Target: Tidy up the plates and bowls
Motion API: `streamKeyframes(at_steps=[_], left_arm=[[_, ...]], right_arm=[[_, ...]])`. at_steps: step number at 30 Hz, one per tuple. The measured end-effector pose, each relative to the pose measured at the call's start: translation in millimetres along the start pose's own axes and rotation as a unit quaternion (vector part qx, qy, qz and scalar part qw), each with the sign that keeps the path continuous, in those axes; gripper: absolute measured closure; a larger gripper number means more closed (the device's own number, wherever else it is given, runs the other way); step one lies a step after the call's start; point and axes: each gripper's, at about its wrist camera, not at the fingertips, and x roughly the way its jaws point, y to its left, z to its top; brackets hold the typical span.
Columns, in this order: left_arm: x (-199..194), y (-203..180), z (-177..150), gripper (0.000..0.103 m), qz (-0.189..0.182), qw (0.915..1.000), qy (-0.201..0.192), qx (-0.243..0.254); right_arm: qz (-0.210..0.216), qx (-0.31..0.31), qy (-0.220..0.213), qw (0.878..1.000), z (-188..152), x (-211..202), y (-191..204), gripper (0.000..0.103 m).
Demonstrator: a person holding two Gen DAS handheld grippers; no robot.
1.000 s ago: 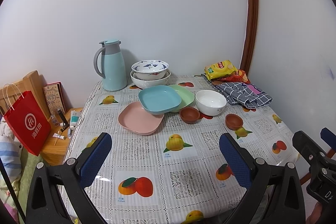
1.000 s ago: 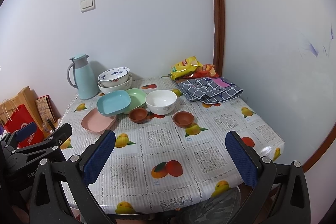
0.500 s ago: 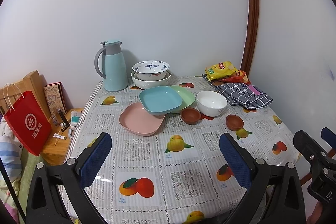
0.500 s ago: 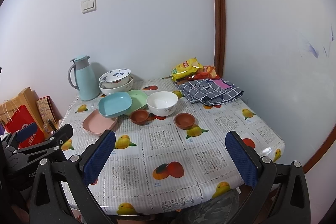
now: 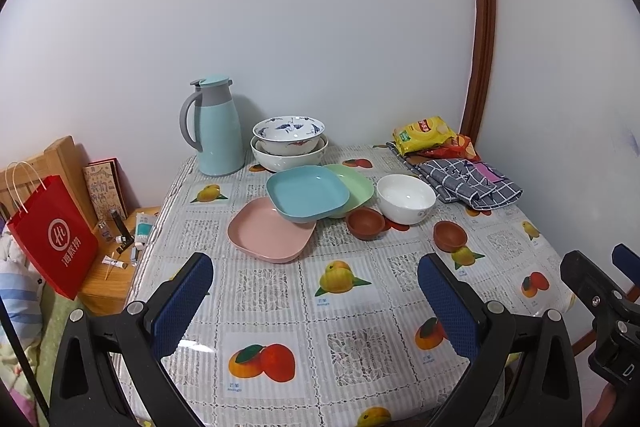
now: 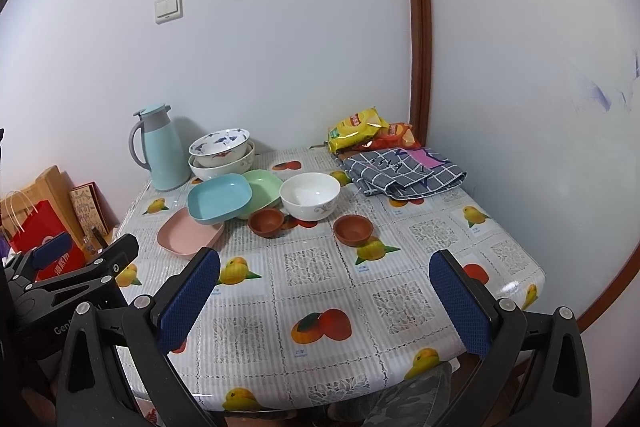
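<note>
Nothing on the table [image 5: 280, 307] has shifted over the last second; both views sit a shade nearer, so the sorting looks not yet begun. Left to right: pink plate [image 5: 269, 231], blue plate [image 5: 306, 191] lapping it and the green plate [image 5: 354, 183], stacked bowls [image 5: 289, 143] behind, brown cup [image 5: 365, 223], white bowl [image 5: 405, 198], second brown cup [image 5: 450, 235]. Left tool [image 5: 316, 303]: spread wide, holding nothing, touching nothing. Right tool [image 6: 326, 303]: likewise wide and empty, above the near edge.
</note>
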Motion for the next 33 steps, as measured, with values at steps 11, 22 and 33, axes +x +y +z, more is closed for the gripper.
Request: streamKeyframes(at_steps=[11,22,33], left_arm=[[9.7,3.1,12.5,0.000,0.002,1.0000,0.003,-0.006],[32.7,11.3,32.0,0.000,0.012,0.9998,0.017,-0.008],[71.8,34.9,60.7,0.000,0.033,0.9985,0.034,-0.025]], right_arm=[[-0.010,-0.007,0.022,1.000,13.3,21.4,6.6,0.000],[0.021,-0.007,0.047,0.999,30.4,48.7,15.4,0.000],[0.004,-0.052,0.046,0.998,47.0,102.2,29.4,0.000]])
